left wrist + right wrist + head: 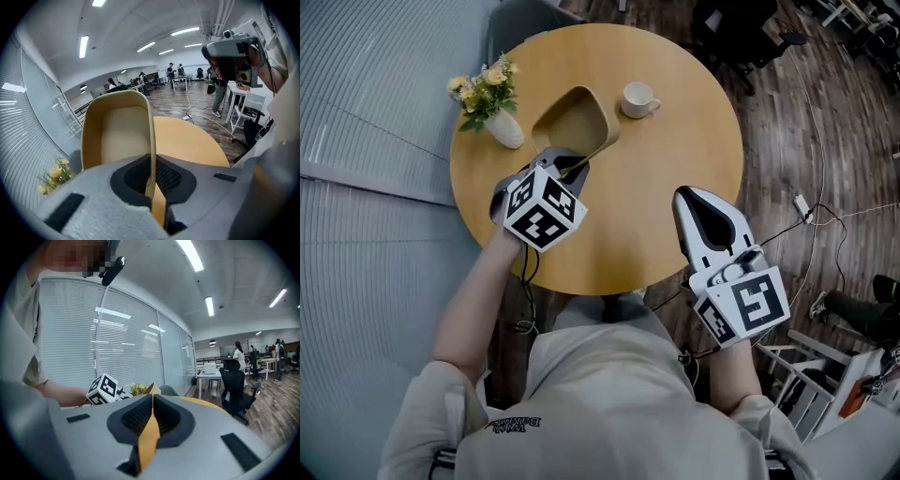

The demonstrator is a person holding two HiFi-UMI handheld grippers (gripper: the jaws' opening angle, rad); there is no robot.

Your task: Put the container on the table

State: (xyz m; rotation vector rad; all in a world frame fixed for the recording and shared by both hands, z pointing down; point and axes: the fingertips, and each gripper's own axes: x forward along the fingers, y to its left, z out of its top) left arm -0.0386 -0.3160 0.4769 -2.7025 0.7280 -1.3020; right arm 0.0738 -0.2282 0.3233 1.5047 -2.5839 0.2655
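Note:
A tan, open-topped container is over the round wooden table, between the flower vase and the cup. My left gripper is shut on its near rim. In the left gripper view the container's thin wall runs straight down between the jaws, and its pale inside faces the camera. I cannot tell whether its base touches the tabletop. My right gripper is shut and holds nothing; it hovers over the table's near right part, well clear of the container. In its own view the right gripper shows only a sliver of tabletop between its jaws.
A white vase of yellow flowers stands at the table's left edge, close to the container. A white cup sits just right of the container. Office chairs and cables are on the wooden floor to the right. A blinds-covered glass wall runs along the left.

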